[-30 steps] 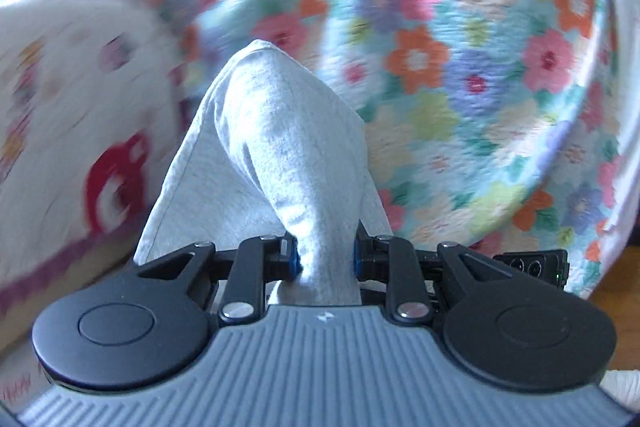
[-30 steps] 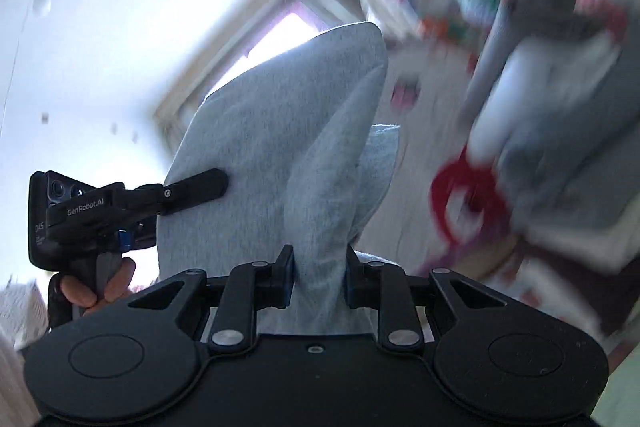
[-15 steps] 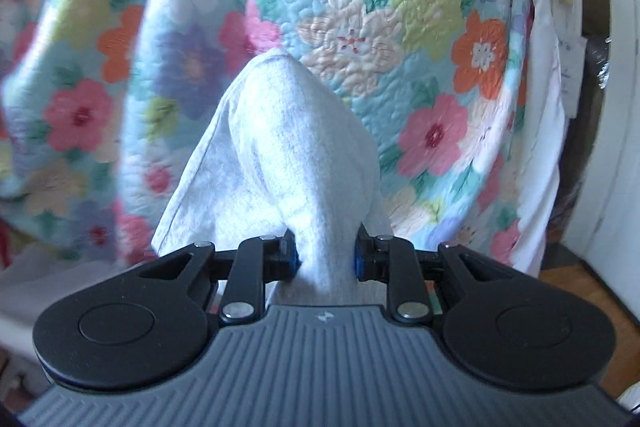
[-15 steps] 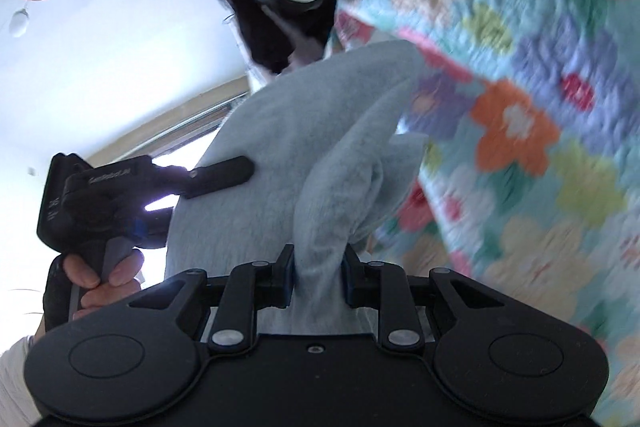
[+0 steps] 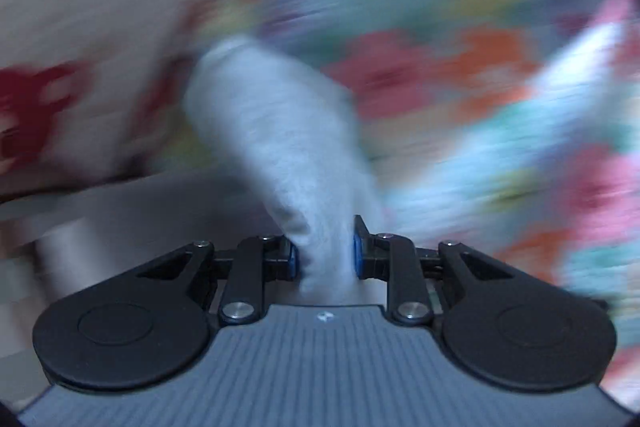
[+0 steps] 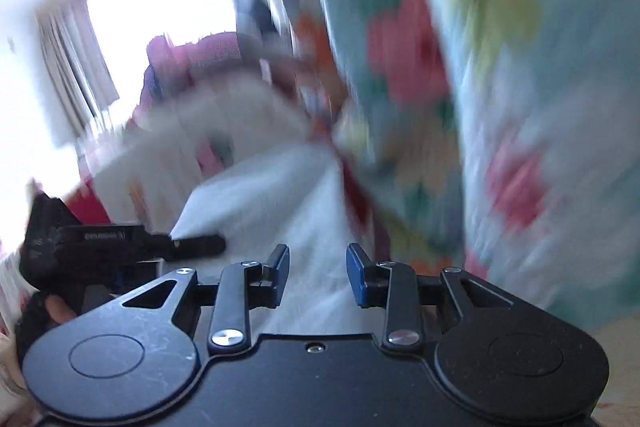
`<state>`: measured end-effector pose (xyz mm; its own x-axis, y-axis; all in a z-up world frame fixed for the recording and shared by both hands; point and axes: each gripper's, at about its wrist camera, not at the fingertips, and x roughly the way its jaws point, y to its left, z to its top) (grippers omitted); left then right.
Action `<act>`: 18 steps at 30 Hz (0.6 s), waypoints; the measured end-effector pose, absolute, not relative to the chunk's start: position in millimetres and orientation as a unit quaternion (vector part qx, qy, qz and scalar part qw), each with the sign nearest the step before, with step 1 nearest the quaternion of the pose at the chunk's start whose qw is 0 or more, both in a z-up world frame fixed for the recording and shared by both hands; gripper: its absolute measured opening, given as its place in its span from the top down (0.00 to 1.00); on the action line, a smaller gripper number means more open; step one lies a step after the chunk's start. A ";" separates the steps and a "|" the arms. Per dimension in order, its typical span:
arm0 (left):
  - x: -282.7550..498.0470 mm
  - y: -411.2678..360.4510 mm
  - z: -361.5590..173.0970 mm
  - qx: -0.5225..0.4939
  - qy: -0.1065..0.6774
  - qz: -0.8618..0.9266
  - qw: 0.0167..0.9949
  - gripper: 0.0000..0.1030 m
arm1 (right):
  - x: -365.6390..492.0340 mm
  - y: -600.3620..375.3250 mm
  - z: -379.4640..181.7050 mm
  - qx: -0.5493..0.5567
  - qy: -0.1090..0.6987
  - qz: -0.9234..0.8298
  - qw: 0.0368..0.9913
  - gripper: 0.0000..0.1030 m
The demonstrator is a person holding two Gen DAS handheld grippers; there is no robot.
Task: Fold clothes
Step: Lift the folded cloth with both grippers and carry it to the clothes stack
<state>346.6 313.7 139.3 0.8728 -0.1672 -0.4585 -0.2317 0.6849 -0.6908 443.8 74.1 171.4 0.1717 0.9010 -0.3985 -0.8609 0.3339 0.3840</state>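
Left gripper (image 5: 323,259) clamps grey garment (image 5: 280,147); right gripper (image 6: 318,273) opening.

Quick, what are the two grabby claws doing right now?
Left gripper: shut on the grey garment.
Right gripper: jaws opening, pads clear of the cloth.

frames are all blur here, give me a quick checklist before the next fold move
1. Left gripper clamped on the grey cloth: ok, cloth sits between its pads.
2. Right gripper gripping cloth: not ok, its jaws are opening and its pads stand clear of the pale fabric behind the gap.
3. Left gripper in sight from the right wrist view: ok, at lower left.
4. Cloth flat and square: cannot tell, too blurred.
5. Landing spot clear: cannot tell; only the floral quilt smears behind.
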 end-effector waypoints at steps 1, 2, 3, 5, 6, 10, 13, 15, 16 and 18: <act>341.5 324.0 119.9 -0.427 0.252 0.022 0.868 0.78 | 440.6 88.4 159.1 0.007 0.294 0.573 0.765 0.64; 335.8 333.9 103.1 -0.462 0.243 0.015 0.853 0.78 | 432.0 97.5 150.1 -0.015 0.287 0.575 0.766 0.64; 333.3 338.0 98.5 -0.470 0.241 0.010 0.849 0.78 | 422.1 100.6 145.4 -0.022 0.271 0.576 0.771 0.63; 332.0 339.3 103.6 -0.455 0.244 0.001 0.856 0.78 | 407.3 100.4 142.6 -0.021 0.243 0.576 0.780 0.63; 331.4 339.9 106.1 -0.448 0.246 -0.004 0.860 0.78 | 403.9 94.9 147.0 -0.014 0.228 0.570 0.789 0.63; 329.8 352.5 97.6 -0.472 0.253 -0.045 0.844 0.74 | 369.9 64.0 176.5 0.016 0.140 0.595 0.791 0.54; 333.7 356.5 99.3 -0.468 0.257 -0.057 0.844 0.74 | 330.4 51.0 196.7 -0.014 0.071 0.675 0.734 0.30; 339.6 356.3 104.5 -0.454 0.265 -0.060 0.849 0.74 | 304.8 55.5 196.6 -0.097 0.038 0.686 0.721 0.30; 342.9 356.1 107.2 -0.446 0.269 -0.062 0.851 0.74 | 292.6 58.6 195.5 -0.141 0.021 0.685 0.715 0.30; 347.6 354.3 111.8 -0.430 0.275 -0.065 0.858 0.74 | 284.7 69.8 183.7 -0.219 0.003 0.651 0.727 0.29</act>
<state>347.6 354.3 111.8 0.8400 -0.3486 -0.4158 -0.1242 0.6224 -0.7728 284.7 69.8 183.7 0.1518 0.9450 -0.2897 -0.9476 0.0558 -0.3145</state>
